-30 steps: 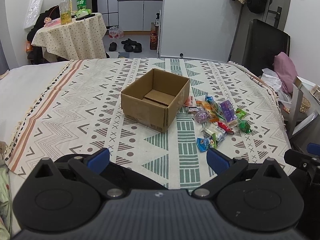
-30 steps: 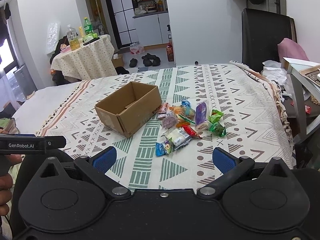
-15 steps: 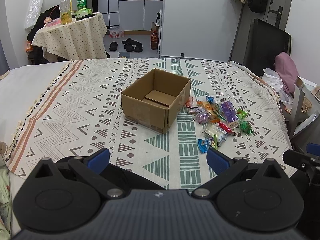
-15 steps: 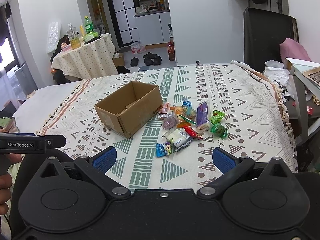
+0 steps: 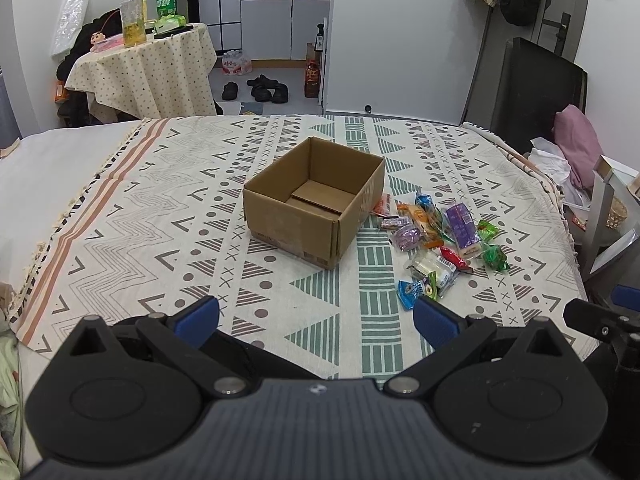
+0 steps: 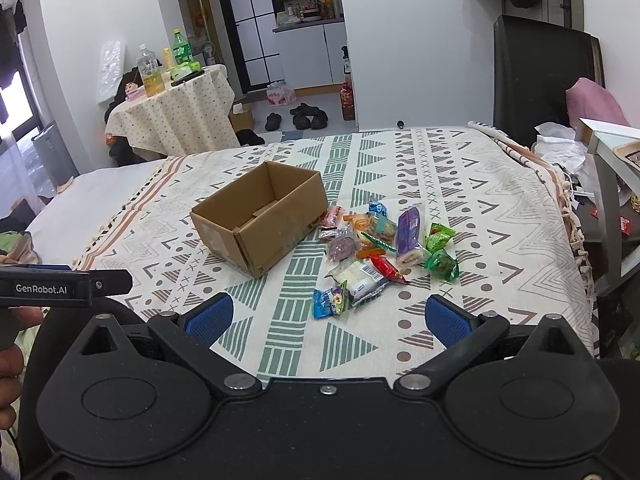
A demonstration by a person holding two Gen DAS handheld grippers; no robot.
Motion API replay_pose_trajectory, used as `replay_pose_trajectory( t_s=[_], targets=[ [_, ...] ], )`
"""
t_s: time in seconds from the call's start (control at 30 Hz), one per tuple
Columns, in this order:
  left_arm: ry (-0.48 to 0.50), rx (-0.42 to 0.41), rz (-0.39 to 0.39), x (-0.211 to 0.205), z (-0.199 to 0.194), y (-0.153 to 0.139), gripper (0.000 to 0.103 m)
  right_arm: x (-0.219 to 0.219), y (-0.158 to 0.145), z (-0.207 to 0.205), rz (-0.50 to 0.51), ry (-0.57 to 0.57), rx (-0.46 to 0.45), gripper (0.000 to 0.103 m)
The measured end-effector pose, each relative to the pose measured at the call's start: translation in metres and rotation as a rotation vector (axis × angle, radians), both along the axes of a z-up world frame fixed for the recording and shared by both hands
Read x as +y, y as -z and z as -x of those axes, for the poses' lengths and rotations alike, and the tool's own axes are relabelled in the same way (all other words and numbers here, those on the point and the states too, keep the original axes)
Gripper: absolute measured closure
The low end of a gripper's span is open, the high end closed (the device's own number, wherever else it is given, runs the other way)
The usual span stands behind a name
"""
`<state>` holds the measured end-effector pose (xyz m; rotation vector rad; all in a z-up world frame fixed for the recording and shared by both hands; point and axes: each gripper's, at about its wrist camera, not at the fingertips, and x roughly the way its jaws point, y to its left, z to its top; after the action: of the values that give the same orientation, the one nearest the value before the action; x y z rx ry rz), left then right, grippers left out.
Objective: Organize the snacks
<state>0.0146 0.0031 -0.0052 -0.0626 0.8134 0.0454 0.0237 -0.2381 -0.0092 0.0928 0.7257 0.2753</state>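
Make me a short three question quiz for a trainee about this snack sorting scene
1. True or false: the open brown cardboard box already holds snacks.
2. Which wrapped snack lies nearest the right gripper: A) small blue packet, B) long purple pack, C) crinkled green packet?
3. Fill in: both the right gripper and the left gripper have their fingers ____ and hold nothing.

Key
1. False; only its bottom flaps show.
2. A.
3. Open.
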Motion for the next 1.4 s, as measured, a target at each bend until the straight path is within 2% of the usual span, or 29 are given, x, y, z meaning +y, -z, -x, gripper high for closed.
replay_pose_trajectory(
  t_s=[0.5,0.57,0.77,0.97,1.4],
  targets=[
    [-0.012,0.035,0.018,-0.015,-0.032,0.018,0.000,-0.014,0.019,-0.030,-0.008,0.010,0.046,0.001],
    [-0.012,0.044,0.036,-0.017,-0.040,0.022,0.001,-0.019,0.024,-0.036,-0.019,0.019,0.060,0.007],
    [0.002,0.064,0.061,-0.030,-0.063,0.035,0.002,-0.032,0.039,-0.056,-0.049,0.039,0.098,0.012],
    [0.006,0.082,0.085,-0.044,-0.085,0.051,0.005,-0.045,0.057,-0.079,-0.087,0.063,0.148,0.024],
    [0.000,0.164,0.134,-0.066,-0.133,0.092,0.017,-0.058,0.089,-0.124,-0.123,0.123,0.202,0.030]
  ],
)
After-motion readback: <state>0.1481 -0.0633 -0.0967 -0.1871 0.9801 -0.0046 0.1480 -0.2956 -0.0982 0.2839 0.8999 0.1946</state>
